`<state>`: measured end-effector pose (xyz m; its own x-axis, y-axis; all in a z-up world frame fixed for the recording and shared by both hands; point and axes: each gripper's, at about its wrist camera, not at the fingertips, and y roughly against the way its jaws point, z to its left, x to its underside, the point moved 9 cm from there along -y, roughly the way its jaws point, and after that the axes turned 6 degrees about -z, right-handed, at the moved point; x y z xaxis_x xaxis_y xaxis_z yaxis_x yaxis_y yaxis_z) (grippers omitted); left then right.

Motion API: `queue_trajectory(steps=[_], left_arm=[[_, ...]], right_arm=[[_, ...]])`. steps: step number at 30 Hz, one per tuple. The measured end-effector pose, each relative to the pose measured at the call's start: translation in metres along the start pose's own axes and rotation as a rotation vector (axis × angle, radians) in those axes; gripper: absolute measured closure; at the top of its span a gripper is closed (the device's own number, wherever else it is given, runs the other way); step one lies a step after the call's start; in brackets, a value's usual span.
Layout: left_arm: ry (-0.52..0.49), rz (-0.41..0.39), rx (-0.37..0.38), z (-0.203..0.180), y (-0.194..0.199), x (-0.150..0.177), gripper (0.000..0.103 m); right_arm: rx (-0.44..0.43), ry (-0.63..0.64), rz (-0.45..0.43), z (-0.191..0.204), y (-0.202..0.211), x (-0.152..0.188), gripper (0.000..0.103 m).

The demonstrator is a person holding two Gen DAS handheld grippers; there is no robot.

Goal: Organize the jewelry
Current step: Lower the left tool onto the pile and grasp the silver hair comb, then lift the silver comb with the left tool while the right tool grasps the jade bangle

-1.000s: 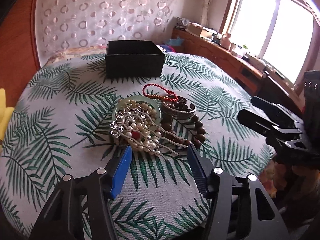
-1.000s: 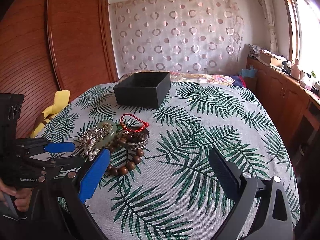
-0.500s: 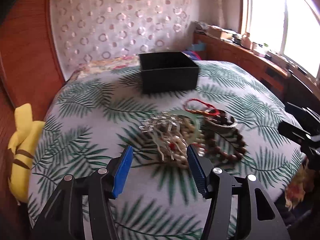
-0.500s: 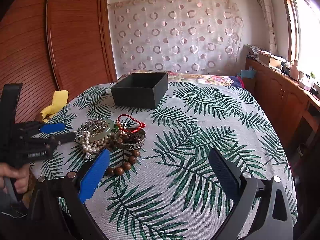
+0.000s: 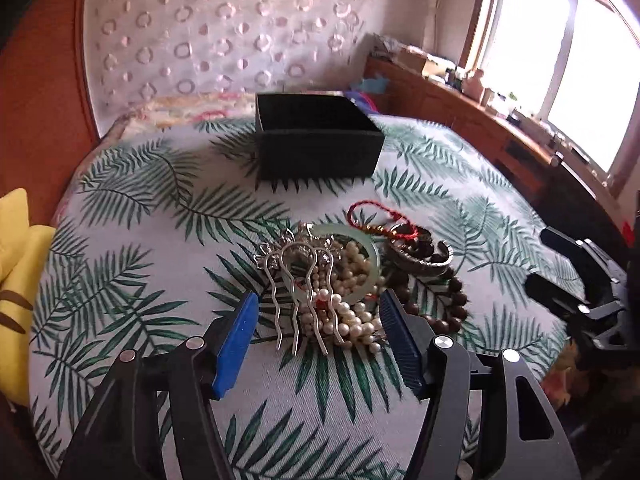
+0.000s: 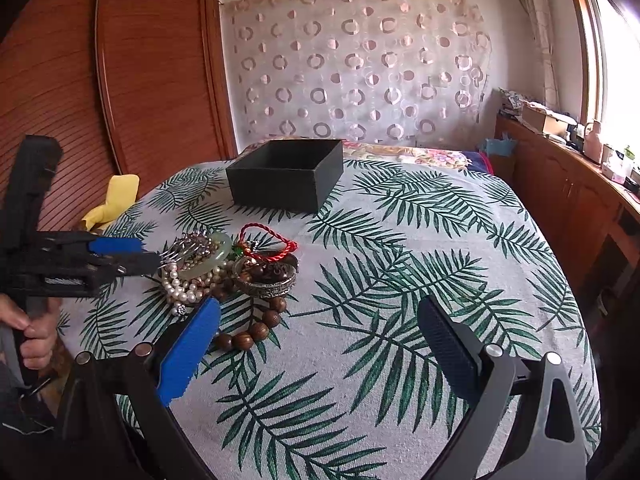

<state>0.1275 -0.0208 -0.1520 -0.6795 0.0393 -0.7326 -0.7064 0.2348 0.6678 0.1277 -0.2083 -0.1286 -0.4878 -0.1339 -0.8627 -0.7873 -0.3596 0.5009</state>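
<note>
A heap of jewelry lies on the palm-leaf tablecloth (image 5: pixel 132 248): a silver hair comb (image 5: pixel 298 276), a pearl strand (image 5: pixel 352 312), a pale green bangle (image 5: pixel 370 260), a red cord bracelet (image 5: pixel 380 224), a silver cuff (image 5: pixel 424 258) and brown wooden beads (image 5: pixel 452 304). My left gripper (image 5: pixel 316 318) is open, its fingers either side of the comb's prongs. An open black box (image 5: pixel 316 148) stands behind the heap. My right gripper (image 6: pixel 320 340) is open and empty, to the right of the heap (image 6: pixel 224 268).
A yellow plush toy (image 5: pixel 16 264) lies off the table's left edge. A wooden cabinet (image 6: pixel 572 200) with clutter runs under the window on the right. A wooden wardrobe (image 6: pixel 120 80) stands at the left.
My left gripper swung around the heap and moved in; the comb's prongs now lie between its open fingers. The right gripper has barely moved.
</note>
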Motion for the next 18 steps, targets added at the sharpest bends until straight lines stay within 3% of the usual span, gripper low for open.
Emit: queue_trajectory(steps=[3, 5, 8, 18], left_arm=[[0.021, 0.049, 0.022, 0.004, -0.014, 0.006, 0.045], [0.049, 0.058, 0.040, 0.007, -0.017, 0.007, 0.063], [0.057, 0.046, 0.040, 0.012, -0.014, 0.007, 0.072], [0.073, 0.024, 0.056, 0.026, 0.001, 0.012, 0.072]], right_arm=[[-0.016, 0.009, 0.006, 0.005, -0.005, -0.001, 0.003], [-0.027, 0.023, 0.014, 0.009, -0.011, -0.002, 0.003], [-0.037, 0.034, 0.016, 0.015, -0.017, -0.005, 0.003], [-0.072, 0.072, 0.035, 0.033, -0.030, -0.012, 0.003]])
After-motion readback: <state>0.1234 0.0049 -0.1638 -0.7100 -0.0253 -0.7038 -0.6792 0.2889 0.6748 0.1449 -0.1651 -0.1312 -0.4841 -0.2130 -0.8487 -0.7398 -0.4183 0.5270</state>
